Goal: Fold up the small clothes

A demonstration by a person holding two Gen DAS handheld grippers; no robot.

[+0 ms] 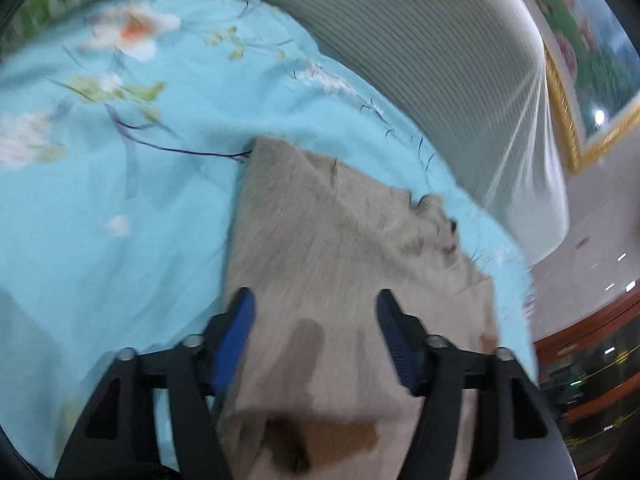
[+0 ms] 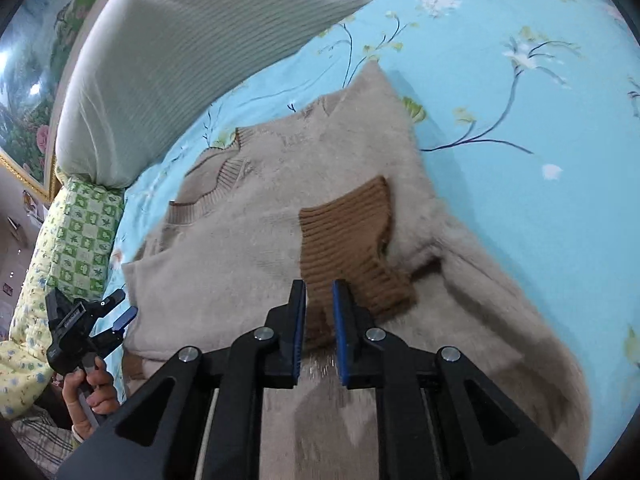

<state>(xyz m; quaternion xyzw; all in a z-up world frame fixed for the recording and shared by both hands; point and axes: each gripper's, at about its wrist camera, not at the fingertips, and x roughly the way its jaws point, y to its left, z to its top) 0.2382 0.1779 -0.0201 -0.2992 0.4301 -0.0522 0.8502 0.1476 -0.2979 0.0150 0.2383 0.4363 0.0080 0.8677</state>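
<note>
A small beige fuzzy sweater (image 2: 248, 236) with brown ribbed trim lies on a light blue flowered bedsheet (image 2: 520, 128). One sleeve is folded across the body, its brown ribbed cuff (image 2: 352, 240) on top. My right gripper (image 2: 319, 292) is shut on the near edge of that cuff. My left gripper (image 1: 316, 304) is open and empty, hovering over the sweater's beige cloth (image 1: 332, 240). The left gripper also shows in the right wrist view (image 2: 120, 312), at the sweater's left edge, held by a hand.
A large white ribbed pillow (image 2: 192, 48) lies along the far side of the sweater. A green checked cushion (image 2: 80, 232) sits at the bed's left edge. A gold-framed flower picture (image 1: 580, 80) hangs on the wall. A red-brown cabinet (image 1: 588, 360) stands beyond the bed.
</note>
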